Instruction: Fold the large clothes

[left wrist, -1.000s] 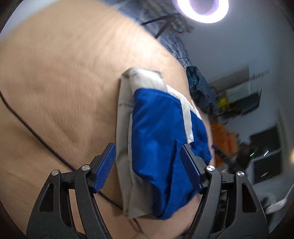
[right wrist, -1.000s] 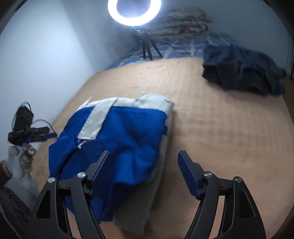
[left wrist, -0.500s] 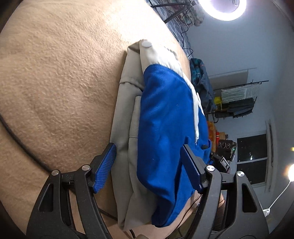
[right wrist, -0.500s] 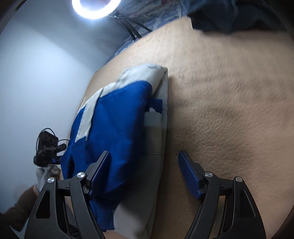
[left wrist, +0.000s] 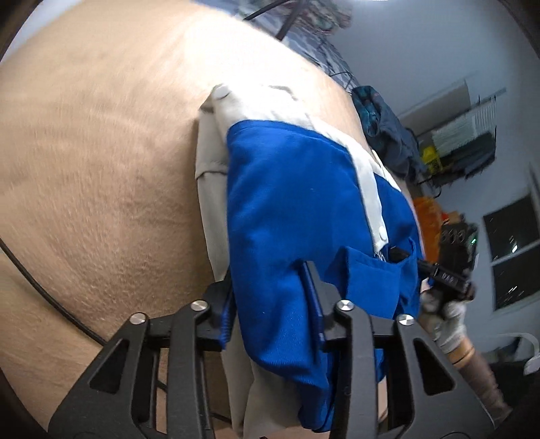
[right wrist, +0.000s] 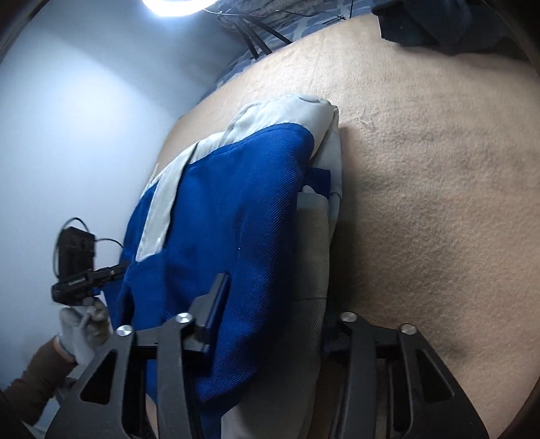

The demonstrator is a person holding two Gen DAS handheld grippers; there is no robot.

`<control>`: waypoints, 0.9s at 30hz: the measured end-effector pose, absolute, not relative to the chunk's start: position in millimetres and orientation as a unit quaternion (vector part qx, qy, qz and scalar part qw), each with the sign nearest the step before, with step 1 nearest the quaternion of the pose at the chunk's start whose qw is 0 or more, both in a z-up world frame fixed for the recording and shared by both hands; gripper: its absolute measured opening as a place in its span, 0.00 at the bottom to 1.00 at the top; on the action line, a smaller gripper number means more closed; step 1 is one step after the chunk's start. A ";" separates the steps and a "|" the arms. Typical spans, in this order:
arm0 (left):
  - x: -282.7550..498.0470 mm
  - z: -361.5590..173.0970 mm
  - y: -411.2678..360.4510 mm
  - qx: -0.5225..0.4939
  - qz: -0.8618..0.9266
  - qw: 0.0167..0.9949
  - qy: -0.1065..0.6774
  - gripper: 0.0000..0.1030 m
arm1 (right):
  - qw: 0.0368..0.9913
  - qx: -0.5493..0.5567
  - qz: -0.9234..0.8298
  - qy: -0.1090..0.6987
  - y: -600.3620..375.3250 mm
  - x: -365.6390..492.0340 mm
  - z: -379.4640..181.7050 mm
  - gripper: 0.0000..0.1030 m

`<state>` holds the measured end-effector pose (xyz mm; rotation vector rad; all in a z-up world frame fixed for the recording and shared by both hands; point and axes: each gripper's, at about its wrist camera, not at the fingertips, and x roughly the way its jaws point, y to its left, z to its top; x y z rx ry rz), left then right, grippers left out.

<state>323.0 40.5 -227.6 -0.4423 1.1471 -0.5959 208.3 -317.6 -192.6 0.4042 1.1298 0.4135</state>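
A folded blue and grey garment (left wrist: 287,189) lies on the tan bedcover (left wrist: 101,152). My left gripper (left wrist: 270,304) straddles its near end, and its jaws are closing with the blue and grey layers bunched between the pads. In the right wrist view the same garment (right wrist: 236,209) fills the middle. My right gripper (right wrist: 273,317) is at the opposite end, jaws closing too, the left fingertip (right wrist: 216,300) pressed into blue cloth and the other one hidden behind a grey fold. A gloved hand (right wrist: 81,324) holds the left gripper there.
A dark heap of clothes (right wrist: 438,27) lies at the far side of the bedcover (right wrist: 422,202). A ring light (right wrist: 175,5) on a tripod stands behind the bed. A black cable (left wrist: 40,290) crosses the cover at the left. Shelves and a window (left wrist: 513,256) lie beyond the bed.
Both grippers have come down and in over the garment's ends. Their wide-open jaws have narrowed, and the cloth is now pinched between the pads.
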 end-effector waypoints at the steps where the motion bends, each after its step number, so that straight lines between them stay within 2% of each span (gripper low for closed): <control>1: 322.0 -224.0 36.9 -0.199 -0.275 0.780 0.526 0.30 | 0.810 0.174 0.188 0.527 -311.5 206.7 -187.6 0.32; 5: 315.5 -209.8 29.8 -0.172 -0.271 0.797 0.511 0.25 | 0.827 0.126 0.169 0.521 -292.0 203.3 -170.5 0.24; 9: 308.9 -193.3 25.6 -0.139 -0.271 0.812 0.498 0.22 | 0.842 0.076 0.150 0.512 -276.6 198.0 -153.2 0.21; 18: 305.6 -167.8 13.1 -0.129 -0.290 0.821 0.475 0.18 | 0.859 0.013 0.137 0.493 -266.7 184.2 -124.4 0.20; 27: 320.9 -143.5 -45.4 -0.117 -0.337 0.823 0.443 0.17 | 0.888 -0.014 0.099 0.449 -302.2 183.0 -83.7 0.19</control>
